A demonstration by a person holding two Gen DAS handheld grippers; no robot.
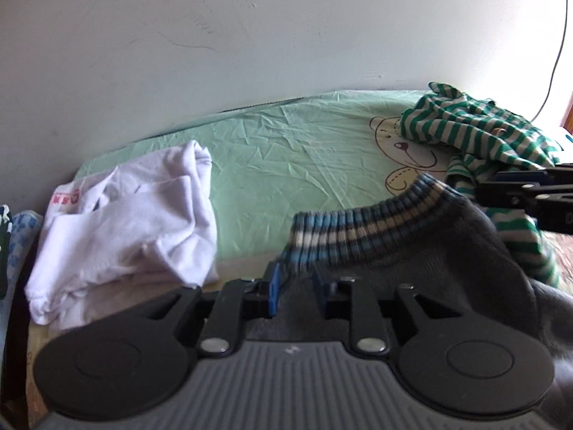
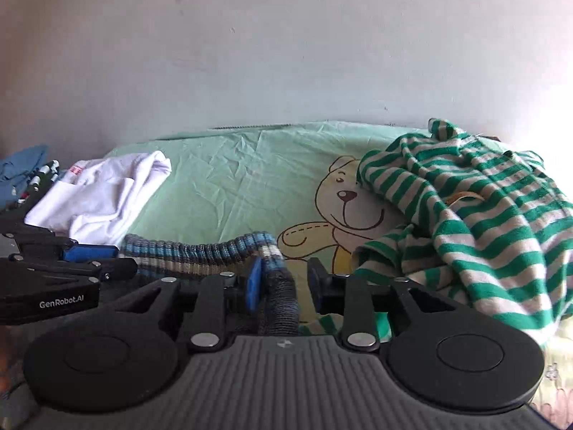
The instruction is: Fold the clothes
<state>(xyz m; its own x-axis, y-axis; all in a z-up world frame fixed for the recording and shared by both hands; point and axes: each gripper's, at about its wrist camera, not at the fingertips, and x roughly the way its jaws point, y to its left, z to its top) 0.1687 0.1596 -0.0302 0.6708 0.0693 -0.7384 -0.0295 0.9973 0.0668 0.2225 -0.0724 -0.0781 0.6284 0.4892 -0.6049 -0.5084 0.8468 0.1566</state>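
Note:
A dark grey sweater (image 1: 447,251) with a blue, beige and navy striped ribbed hem (image 1: 358,233) lies in front of me on the green bed sheet (image 1: 286,150). My left gripper (image 1: 295,286) has its jaws partly apart around the hem's left end, with the cloth between them. My right gripper (image 2: 284,285) has its jaws partly apart with the hem's other corner (image 2: 279,286) against the left blue pad. The right gripper shows in the left wrist view (image 1: 515,193), the left gripper in the right wrist view (image 2: 89,258).
A crumpled white garment (image 1: 125,229) lies at the left, also in the right wrist view (image 2: 104,193). A green and beige striped garment (image 2: 465,215) is heaped at the right, over a bear print (image 2: 343,200). Blue cloth (image 2: 21,168) sits far left. A wall stands behind the bed.

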